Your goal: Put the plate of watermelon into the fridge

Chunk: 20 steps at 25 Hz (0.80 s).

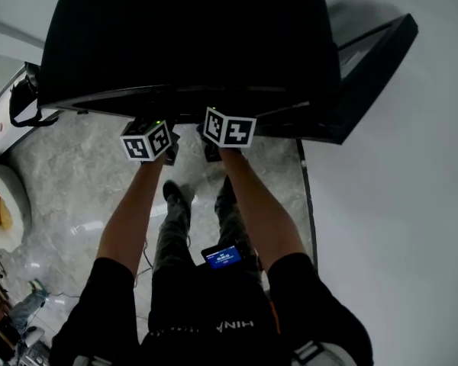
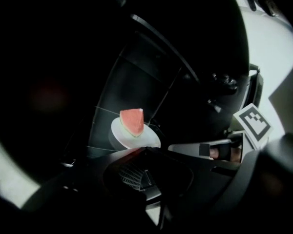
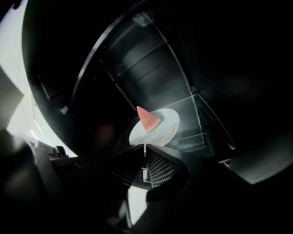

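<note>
I have both arms reaching into the black fridge (image 1: 191, 44), whose door (image 1: 374, 59) stands swung open to my right. The job in hand, as I judge it, is to seat the load squarely before letting go. The interior is dark and tight, so I would keep both wrists low and level and let the clear glass shelf (image 3: 205, 116) take the weight across its flat middle rather than its front lip. The white plate (image 3: 168, 126) looks tilted in the right gripper view, and I cannot tell whether it lies fully on the shelf or hangs just above it. I would level it first, because the watermelon wedge (image 2: 132, 122) stands upright on its rind near the plate's centre and could topple or slide. The left tool (image 2: 144, 150) has its jaws drawn together at the plate's near rim, pinching it as far as I can read. The right tool (image 3: 144, 152) is likewise closed, with a thin pale sliver of rim between its jaws. The plate lies straight ahead of both tools, touching their tips, with the wedge just beyond.
</note>
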Each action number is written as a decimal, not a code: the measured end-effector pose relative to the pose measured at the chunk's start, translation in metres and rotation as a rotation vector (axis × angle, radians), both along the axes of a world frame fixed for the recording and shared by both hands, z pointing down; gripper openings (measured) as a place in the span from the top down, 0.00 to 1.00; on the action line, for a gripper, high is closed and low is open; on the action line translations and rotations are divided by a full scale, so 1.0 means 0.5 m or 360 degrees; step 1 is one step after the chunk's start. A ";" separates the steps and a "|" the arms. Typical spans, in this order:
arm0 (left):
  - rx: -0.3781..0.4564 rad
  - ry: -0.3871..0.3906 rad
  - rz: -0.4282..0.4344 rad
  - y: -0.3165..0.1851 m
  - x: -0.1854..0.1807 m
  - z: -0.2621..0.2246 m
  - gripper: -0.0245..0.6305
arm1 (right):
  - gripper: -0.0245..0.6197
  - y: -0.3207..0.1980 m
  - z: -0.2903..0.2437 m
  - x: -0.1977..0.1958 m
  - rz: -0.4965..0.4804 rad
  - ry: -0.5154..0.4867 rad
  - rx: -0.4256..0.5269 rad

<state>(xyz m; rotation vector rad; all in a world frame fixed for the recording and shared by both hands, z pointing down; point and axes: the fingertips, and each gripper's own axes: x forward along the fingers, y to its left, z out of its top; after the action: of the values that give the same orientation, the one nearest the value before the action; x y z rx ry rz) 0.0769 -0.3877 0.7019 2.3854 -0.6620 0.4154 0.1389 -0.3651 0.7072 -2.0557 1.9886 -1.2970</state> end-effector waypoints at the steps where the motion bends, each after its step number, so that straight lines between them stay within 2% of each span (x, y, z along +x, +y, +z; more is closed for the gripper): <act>1: -0.0004 0.0023 0.0001 0.009 -0.009 -0.014 0.94 | 0.92 0.009 -0.013 -0.005 -0.0012 -0.0004 -0.0004; 6: -0.0002 0.0263 0.0080 0.069 -0.031 -0.129 0.94 | 0.92 0.060 -0.103 -0.044 -0.0110 -0.0055 0.0018; 8: 0.0022 0.0316 0.0149 0.096 -0.031 -0.170 0.94 | 0.92 0.080 -0.141 -0.058 -0.0161 -0.0086 0.0054; 13: 0.0113 0.0278 0.0379 0.210 -0.045 -0.252 0.94 | 0.92 0.166 -0.228 -0.117 -0.0323 -0.0080 0.0104; 16: 0.0173 0.0211 0.0484 0.254 -0.051 -0.290 0.94 | 0.92 0.198 -0.273 -0.123 -0.0324 -0.0073 0.0143; 20: 0.0229 0.0123 0.0597 0.257 -0.047 -0.314 0.92 | 0.92 0.198 -0.324 -0.093 -0.0296 -0.0025 0.0201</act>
<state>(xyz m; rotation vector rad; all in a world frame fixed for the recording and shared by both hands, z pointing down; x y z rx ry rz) 0.0536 -0.2592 0.5448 2.6540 -0.2115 0.4405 0.0925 -0.2660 0.5450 -1.8386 2.2371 -1.1740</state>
